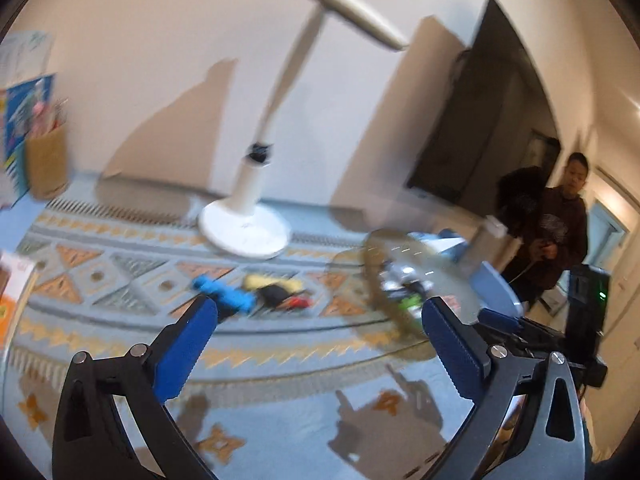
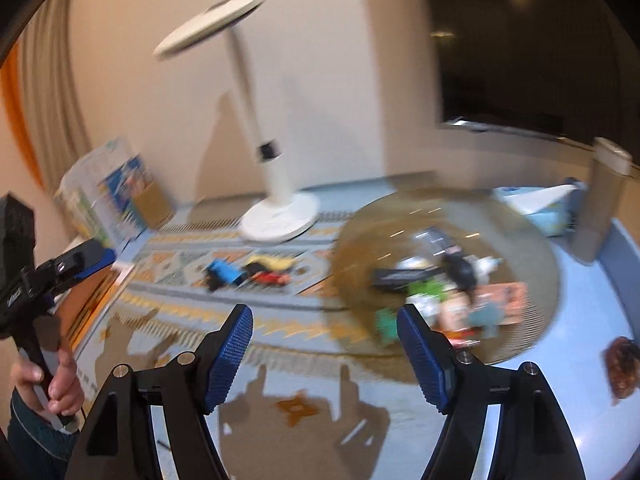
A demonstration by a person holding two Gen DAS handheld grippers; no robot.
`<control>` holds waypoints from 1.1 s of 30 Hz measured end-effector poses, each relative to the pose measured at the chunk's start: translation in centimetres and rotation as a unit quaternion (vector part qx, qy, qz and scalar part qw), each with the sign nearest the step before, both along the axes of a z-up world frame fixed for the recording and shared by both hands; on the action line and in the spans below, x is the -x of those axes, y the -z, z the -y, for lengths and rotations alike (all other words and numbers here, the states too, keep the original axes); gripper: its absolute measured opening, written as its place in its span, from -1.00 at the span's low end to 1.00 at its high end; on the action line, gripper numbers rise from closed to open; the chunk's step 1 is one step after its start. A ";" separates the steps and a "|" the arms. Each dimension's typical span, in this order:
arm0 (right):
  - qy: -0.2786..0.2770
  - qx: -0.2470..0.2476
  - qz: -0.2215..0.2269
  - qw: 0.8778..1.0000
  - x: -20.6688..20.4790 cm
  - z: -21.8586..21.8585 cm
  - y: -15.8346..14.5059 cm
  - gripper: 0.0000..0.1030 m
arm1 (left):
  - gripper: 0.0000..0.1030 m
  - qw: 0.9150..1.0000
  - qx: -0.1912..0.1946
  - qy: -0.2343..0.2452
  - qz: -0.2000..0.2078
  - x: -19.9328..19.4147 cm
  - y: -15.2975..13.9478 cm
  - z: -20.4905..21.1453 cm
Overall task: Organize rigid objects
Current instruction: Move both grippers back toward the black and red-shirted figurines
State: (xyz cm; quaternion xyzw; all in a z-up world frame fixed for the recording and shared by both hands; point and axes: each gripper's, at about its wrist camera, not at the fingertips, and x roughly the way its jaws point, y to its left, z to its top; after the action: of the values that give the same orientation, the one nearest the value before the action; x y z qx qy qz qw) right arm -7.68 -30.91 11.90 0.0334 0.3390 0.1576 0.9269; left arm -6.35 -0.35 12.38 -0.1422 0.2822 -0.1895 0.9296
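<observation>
Both the left hand-held gripper [image 1: 320,320] and the right hand-held gripper [image 2: 325,330] hang spread wide and empty above the patterned desk [image 2: 280,360]. A small row of toys [image 2: 248,272] lies near the white lamp [image 2: 280,216], just beside a round woven tray [image 2: 520,240] piled with blurred objects.

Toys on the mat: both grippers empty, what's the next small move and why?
Probably ease the left gripper forward and down toward the blue toy. Both grippers are open and hold nothing. The toy lies loose on the patterned mat, outside the round tray of items, just ahead of the left fingers.
</observation>
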 end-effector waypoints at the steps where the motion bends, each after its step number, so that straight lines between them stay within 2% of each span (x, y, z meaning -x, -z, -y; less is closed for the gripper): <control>1: -0.010 0.002 -0.003 1.000 0.0 -0.8 0.7 0.42 | 0.99 1.000 -0.003 -0.007 -0.004 0.1 0.5 -0.5; 7: -0.042 0.056 -0.015 0.997 -0.6 -4.9 5.7 0.42 | 0.99 0.996 -0.055 -0.053 -0.054 -1.0 6.7 -2.5; 11: -0.047 0.053 -0.041 0.997 -1.7 -5.1 8.3 0.42 | 0.98 0.991 -0.065 -0.062 -0.095 -2.0 9.7 -2.9; 14: -0.041 0.053 -0.059 0.996 -2.4 -4.7 9.5 0.42 | 0.99 0.994 -0.062 -0.059 -0.070 -1.6 9.3 -3.1; 17: -0.040 0.045 -0.061 0.996 -2.6 -4.5 9.6 0.43 | 0.99 0.993 -0.058 -0.052 -0.084 -1.6 9.6 -2.9; 20: -0.040 0.054 -0.069 0.995 -2.7 -4.8 9.9 0.44 | 0.99 0.994 -0.059 -0.055 -0.077 -1.4 9.4 -2.9; 24: -0.045 0.076 -0.057 0.994 -2.3 -5.5 10.0 0.45 | 0.99 0.993 -0.064 -0.063 -0.078 -1.4 9.5 -2.9; 28: -0.049 0.094 -0.038 0.994 -1.8 -6.1 9.8 0.59 | 0.98 0.993 -0.073 -0.065 -0.070 -1.2 9.4 -2.6; 33: -0.047 0.105 -0.033 0.993 -1.7 -6.5 9.8 0.60 | 0.99 0.992 -0.091 -0.062 -0.064 -1.0 9.3 -2.0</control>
State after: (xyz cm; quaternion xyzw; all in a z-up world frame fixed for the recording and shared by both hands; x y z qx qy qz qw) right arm -6.00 -24.40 2.05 -0.0753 0.3852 0.1633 0.9051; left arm -5.35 1.61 3.07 -0.0857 0.3477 -0.0958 0.9288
